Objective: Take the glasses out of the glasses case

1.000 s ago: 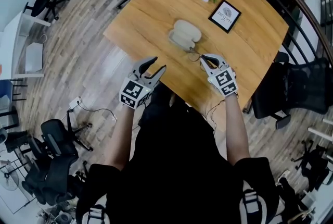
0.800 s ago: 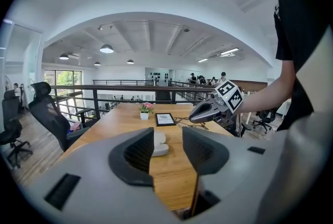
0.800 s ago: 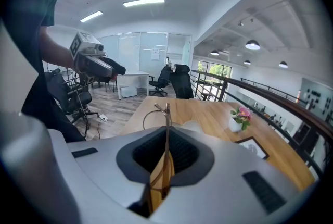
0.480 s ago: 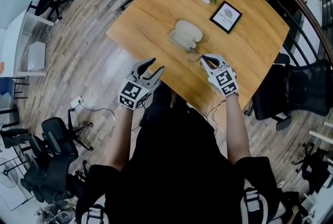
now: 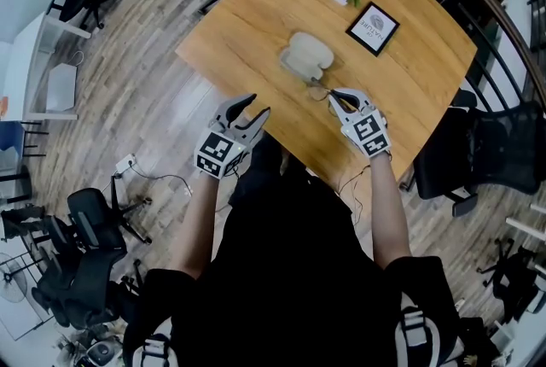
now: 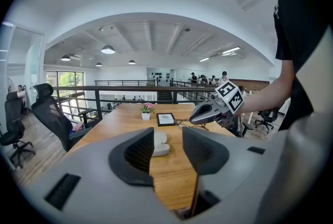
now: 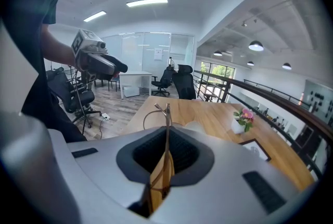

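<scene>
Wire this thin bends easily: the glasses (image 7: 167, 113) look light and fragile, so hold them gently by a temple arm, never a lens. Your right gripper (image 5: 334, 95) has its jaws pinched on what looks like that arm, with the frame jutting just past the tips and the glasses case (image 5: 305, 56) on the counter (image 5: 256, 15) beyond. Your left gripper (image 5: 258, 107) has its jaws apart, with nothing between them.

Bright and evenly lit throughout, without harsh shadows. In the head view, sharp at centre on the softly glowing counter (image 5: 256, 24), bowed and smeared toward 7 and 4 o'clock. In both gripper views, heavily fisheye-curved, black in every corner. Lit by round ceiling lamps (image 6: 107, 49) at 11 o'clock, daylight windows (image 6: 66, 80) at 9 o'clock, a strip light (image 7: 147, 2) at 12 o'clock.
</scene>
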{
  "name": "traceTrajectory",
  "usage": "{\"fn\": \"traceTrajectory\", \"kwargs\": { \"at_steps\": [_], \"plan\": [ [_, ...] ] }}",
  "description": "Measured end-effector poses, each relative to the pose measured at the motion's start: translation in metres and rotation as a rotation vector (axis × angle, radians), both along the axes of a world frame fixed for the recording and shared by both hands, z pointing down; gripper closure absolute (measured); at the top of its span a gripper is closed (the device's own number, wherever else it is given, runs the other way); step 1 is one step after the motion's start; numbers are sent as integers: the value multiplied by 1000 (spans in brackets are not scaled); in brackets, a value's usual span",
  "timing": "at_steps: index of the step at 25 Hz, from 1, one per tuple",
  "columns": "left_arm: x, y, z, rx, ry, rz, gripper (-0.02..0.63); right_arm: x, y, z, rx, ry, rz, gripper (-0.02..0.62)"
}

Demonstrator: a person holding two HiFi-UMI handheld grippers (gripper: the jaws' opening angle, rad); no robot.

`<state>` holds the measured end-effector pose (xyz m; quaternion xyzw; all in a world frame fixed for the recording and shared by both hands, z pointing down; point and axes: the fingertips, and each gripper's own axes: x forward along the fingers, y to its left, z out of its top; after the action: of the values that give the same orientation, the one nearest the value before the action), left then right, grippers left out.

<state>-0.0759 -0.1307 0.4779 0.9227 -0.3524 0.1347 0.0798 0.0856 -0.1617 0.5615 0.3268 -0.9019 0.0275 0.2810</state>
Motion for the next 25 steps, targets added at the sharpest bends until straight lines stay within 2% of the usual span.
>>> {"fn": "traceTrajectory", "kwargs": {
  "at_steps": [25],
  "plan": [
    [-3,-12,4,-3,4,-20,417,-6,-9,10,-19,0,-14,574]
  ]
}}
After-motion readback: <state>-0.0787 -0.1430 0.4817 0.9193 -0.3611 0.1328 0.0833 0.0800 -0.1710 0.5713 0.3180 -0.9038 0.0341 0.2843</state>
